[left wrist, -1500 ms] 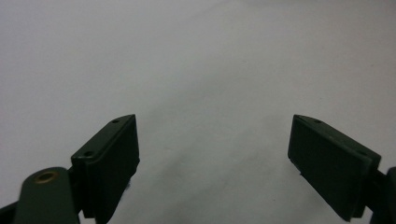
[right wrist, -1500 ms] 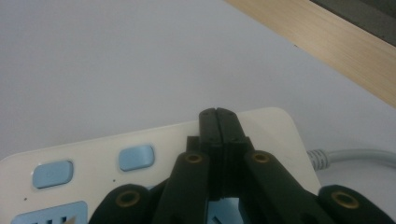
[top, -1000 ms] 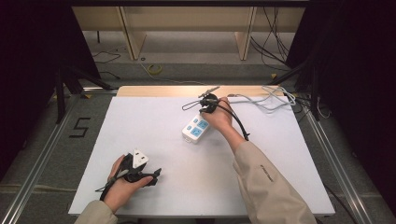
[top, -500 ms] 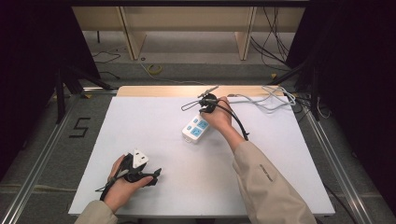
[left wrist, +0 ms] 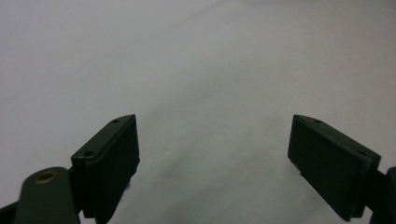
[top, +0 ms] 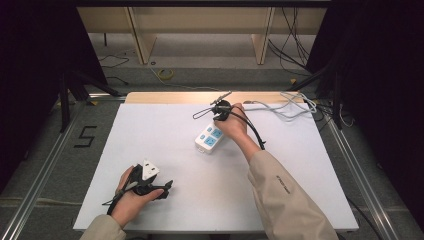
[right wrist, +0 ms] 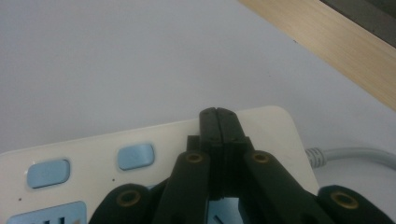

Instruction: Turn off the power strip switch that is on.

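A white power strip point(top: 209, 138) with light blue sockets lies slanted on the white table point(top: 300, 165), behind its middle. My right gripper point(top: 218, 116) stands over the strip's far end, where the cable leaves. In the right gripper view its jaws are pressed together, tips point(right wrist: 218, 113) just above the strip's white casing point(right wrist: 271, 126), with nothing between them. Two light blue buttons point(right wrist: 135, 156) sit to the left of the jaws. My left gripper point(top: 162, 189) rests near the front left of the table. Its jaws point(left wrist: 215, 135) stand wide apart over bare table top.
The strip's grey-white cable point(top: 292, 106) runs to the back right corner and lies there in loops. A wooden strip point(top: 170, 96) borders the table's far edge. Metal rails point(top: 45, 165) flank the table on both sides.
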